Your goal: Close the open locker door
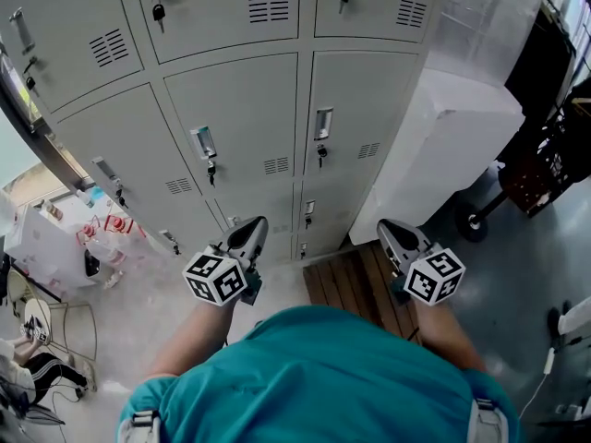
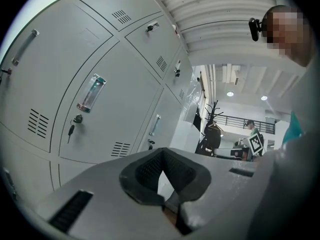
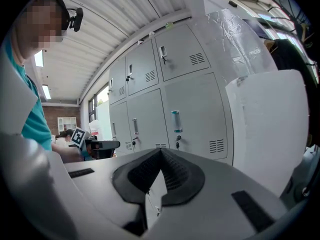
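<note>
Left gripper (image 1: 250, 229) and right gripper (image 1: 391, 233) hover before the grey lockers (image 1: 242, 109) — both jaws clenched together, gripping nothing.

Left gripper (image 2: 163, 154): jaws met at tips, nothing between them. Beyond stood grey lockers (image 2: 115, 129), visible doors shut. Key (image 2: 71, 130) hung in lock below handle (image 2: 91, 92). Coat stand (image 2: 212, 121) farther right.

Grey floor (image 1: 526, 275), slatted wooden pallet (image 1: 355, 284) lying on it, at foot of grey lockers (image 1: 240, 109)
</note>
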A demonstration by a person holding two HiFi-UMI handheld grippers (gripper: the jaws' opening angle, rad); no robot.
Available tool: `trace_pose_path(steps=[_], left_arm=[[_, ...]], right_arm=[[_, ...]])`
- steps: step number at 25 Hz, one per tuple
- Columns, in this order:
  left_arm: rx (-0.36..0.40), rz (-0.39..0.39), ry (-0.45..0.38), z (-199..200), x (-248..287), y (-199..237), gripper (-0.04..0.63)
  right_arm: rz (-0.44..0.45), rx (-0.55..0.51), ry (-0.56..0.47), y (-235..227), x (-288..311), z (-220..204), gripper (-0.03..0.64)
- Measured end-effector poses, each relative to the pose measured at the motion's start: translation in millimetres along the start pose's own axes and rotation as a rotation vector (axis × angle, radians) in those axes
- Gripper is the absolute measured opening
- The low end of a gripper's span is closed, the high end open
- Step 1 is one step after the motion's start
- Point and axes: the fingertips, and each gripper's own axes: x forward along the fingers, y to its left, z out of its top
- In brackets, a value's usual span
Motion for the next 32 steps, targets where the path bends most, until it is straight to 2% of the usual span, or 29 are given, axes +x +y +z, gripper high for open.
trace_pose_path(steps=[8, 15, 22, 32], left_arm=[[0.039, 0.014, 0.025, 0.3, 4.4, -1.5, 0.003], [0.055, -0.018, 0.023, 3.2, 10.9, -12.5, 0.003], [0.023, -0.006, 0.035, 1.2, 13.0, -7.5, 0.003], [0.028, -0.004, 0.051, -5.1, 14.9, -8.6, 0.003]], right_arm=[[-0.002, 0.0, 0.002, -1.6, -2.7, -1.7, -0.002], [-0.003, 0.0, -0.001, -4.9, -3.9, -1.2, -0.002], [-0.011, 0.013, -0.002, -9.9, -3.8, 0.2, -0.002], [-0.029, 0.01, -0.008, -17.2, -8.0, 1.3, -0.003]])
